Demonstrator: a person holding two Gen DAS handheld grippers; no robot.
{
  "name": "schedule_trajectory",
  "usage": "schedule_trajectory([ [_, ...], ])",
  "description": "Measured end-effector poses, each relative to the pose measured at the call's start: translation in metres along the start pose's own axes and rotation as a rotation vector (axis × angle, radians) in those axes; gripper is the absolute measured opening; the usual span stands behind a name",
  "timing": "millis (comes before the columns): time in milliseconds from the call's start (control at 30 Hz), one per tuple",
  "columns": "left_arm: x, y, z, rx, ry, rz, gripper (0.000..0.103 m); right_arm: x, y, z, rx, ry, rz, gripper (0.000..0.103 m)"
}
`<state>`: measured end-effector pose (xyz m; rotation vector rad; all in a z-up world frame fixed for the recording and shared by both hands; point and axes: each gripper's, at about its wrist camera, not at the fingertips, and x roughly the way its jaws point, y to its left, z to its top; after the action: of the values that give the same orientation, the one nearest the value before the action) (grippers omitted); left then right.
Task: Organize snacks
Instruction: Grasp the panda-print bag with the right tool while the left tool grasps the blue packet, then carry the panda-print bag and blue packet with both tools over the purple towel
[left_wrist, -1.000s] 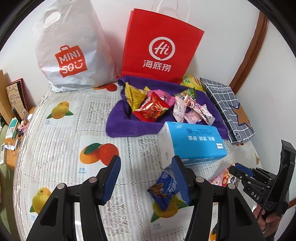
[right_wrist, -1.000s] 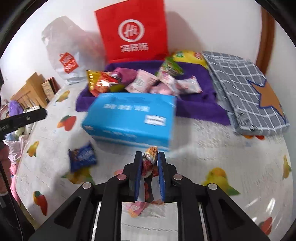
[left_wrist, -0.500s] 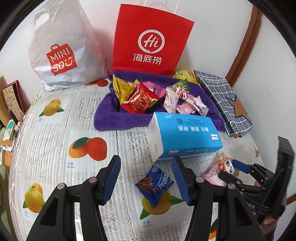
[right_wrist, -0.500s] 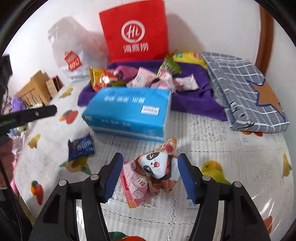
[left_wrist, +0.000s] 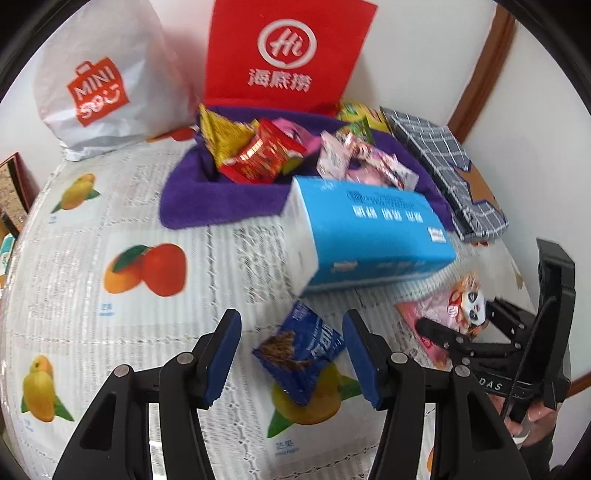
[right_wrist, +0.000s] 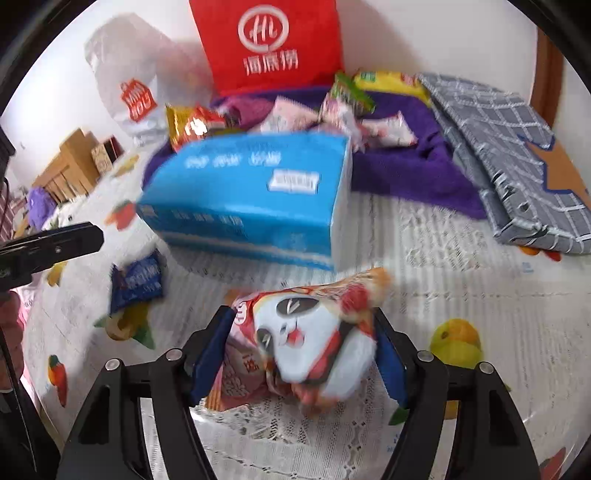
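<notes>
While the left gripper (left_wrist: 291, 354) hangs spread around the blue packet (left_wrist: 301, 350) on the tabletop (left_wrist: 110, 295), ready to pinch it, the right gripper (right_wrist: 303, 350), jaws just opening, straddles the panda packet (right_wrist: 306, 339) without squeezing.

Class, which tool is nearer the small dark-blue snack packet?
Left. The left tool brackets the dark-blue snack packet; the right tool sits off to its side, around the panda packet.
</notes>
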<state>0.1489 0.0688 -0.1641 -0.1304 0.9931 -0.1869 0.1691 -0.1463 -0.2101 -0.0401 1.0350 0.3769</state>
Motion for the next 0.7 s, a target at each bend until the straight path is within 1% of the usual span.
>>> schedule_trajectory([
  [33, 0.005, -0.001, -0.002, 0.008, 0.012, -0.005, 0.055, -0.002, 0.001, -0.001, -0.009, -0.023, -0.007, 0.072],
  [133, 0.017, -0.003, -0.005, 0.026, 0.038, -0.003, 0.055, -0.002, 0.0, -0.003, -0.018, -0.035, 0.01, 0.071],
  [200, 0.024, -0.005, -0.005, 0.032, 0.052, -0.005, 0.055, -0.004, -0.002, -0.004, -0.005, -0.041, 0.027, 0.059],
  [267, 0.03, -0.007, -0.006, 0.041, 0.063, -0.012, 0.055, -0.006, -0.007, -0.004, 0.012, -0.043, 0.042, 0.058],
  [400, 0.039, -0.012, -0.009, 0.064, 0.09, -0.013, 0.056, -0.012, -0.014, -0.005, 0.036, -0.054, 0.027, 0.057],
  [433, 0.038, -0.014, -0.011, 0.076, 0.081, -0.012, 0.058, -0.014, -0.015, -0.006, 0.038, -0.059, 0.024, 0.057],
  [533, 0.038, -0.019, -0.015, 0.091, 0.084, -0.021, 0.06, -0.021, -0.019, -0.007, 0.044, -0.075, 0.012, 0.057],
  [700, 0.037, -0.029, -0.023, 0.148, 0.054, 0.038, 0.06, -0.033, -0.024, -0.008, 0.051, -0.103, 0.002, 0.057],
])
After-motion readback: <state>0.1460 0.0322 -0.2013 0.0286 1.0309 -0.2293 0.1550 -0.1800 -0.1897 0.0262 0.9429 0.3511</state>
